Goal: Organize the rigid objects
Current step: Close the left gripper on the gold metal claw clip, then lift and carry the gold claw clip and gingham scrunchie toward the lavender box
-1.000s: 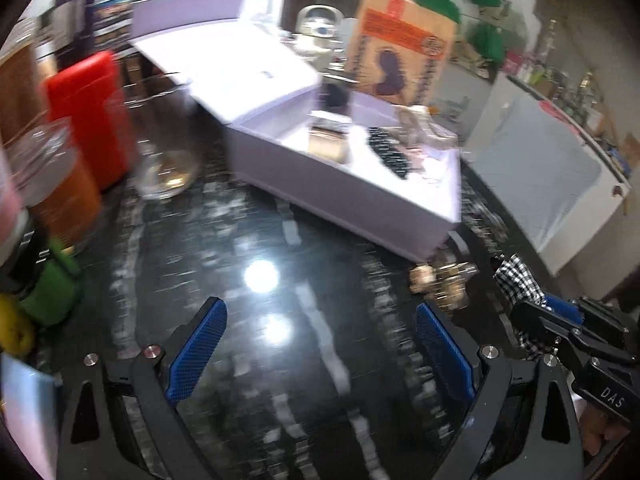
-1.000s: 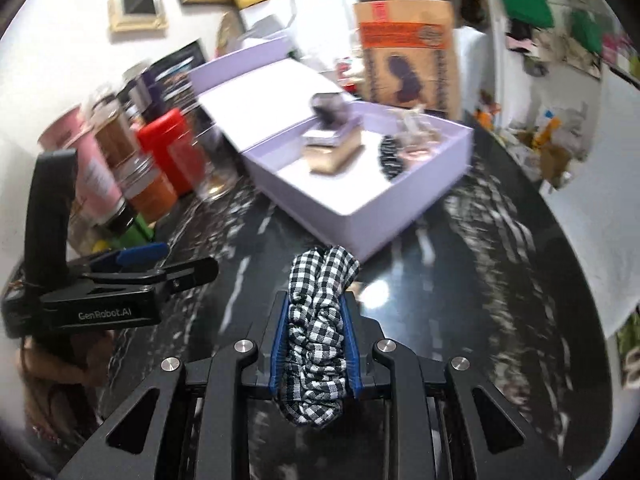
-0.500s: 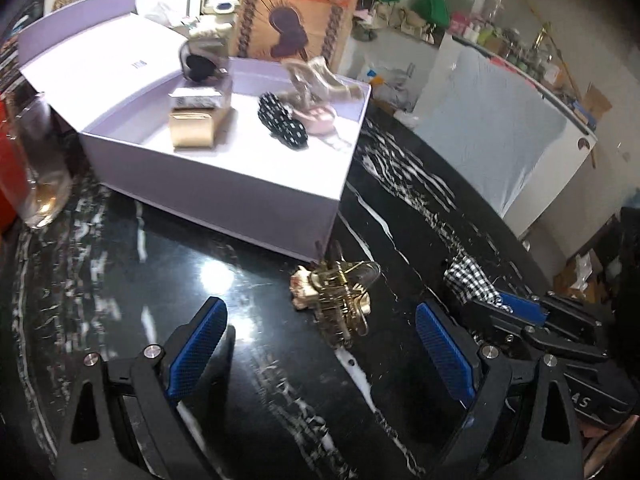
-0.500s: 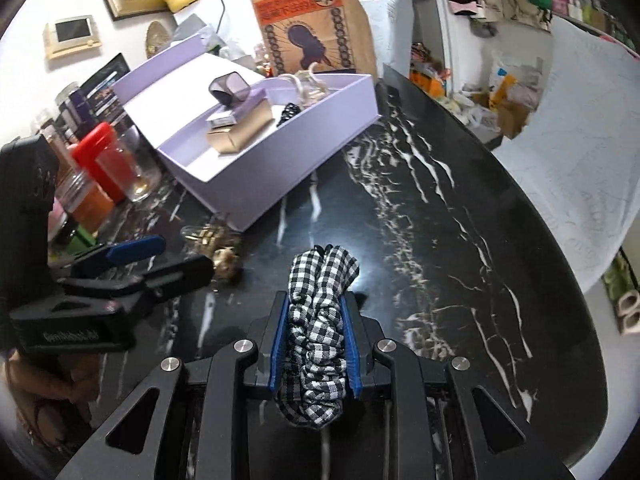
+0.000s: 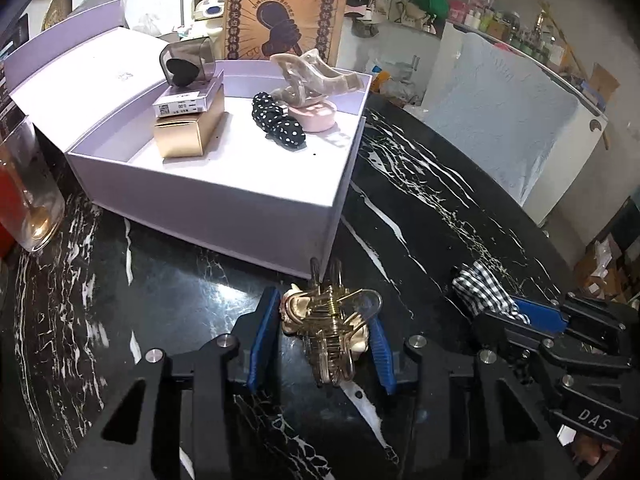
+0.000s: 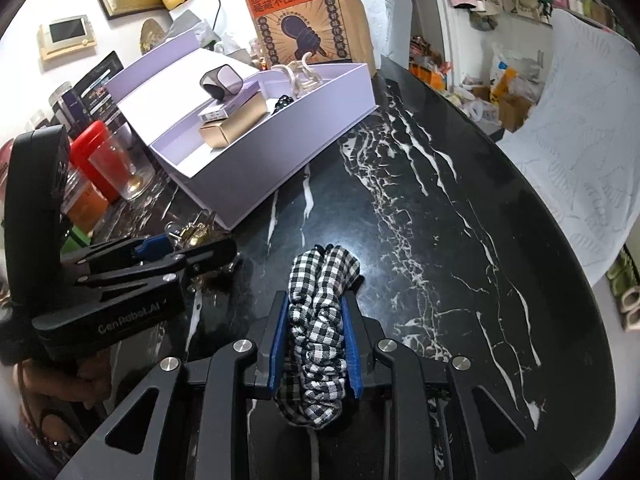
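Black marbled surface (image 5: 420,184), lavender box (image 5: 224,208) sitting on it: left claw (image 5: 324,336) having just closed, clamping gold hair clip (image 5: 328,328) beside the box's near corner; right claw (image 6: 316,344) gripping checked scrunchie (image 6: 320,320) nearby.

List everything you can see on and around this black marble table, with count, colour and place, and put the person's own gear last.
open lavender cardboard box: one, on the table, lid flat behind
gold carton: one, inside the box, a small lavender carton stacked on it
smoky plastic case: one, on top of that stack
black polka-dot scrunchie: one, inside the box
beige claw clip: one, on a pink round case in the box
brown paper bag: one, orange print, behind the box
clear glass jar: one, left of the box
red canister: one, behind the jar
gold metal hair clip: one, on the table, gripped
black-and-white checked scrunchie: one, gripped
left hand-held gripper: closed on the gold clip
right hand-held gripper: closed on the checked scrunchie
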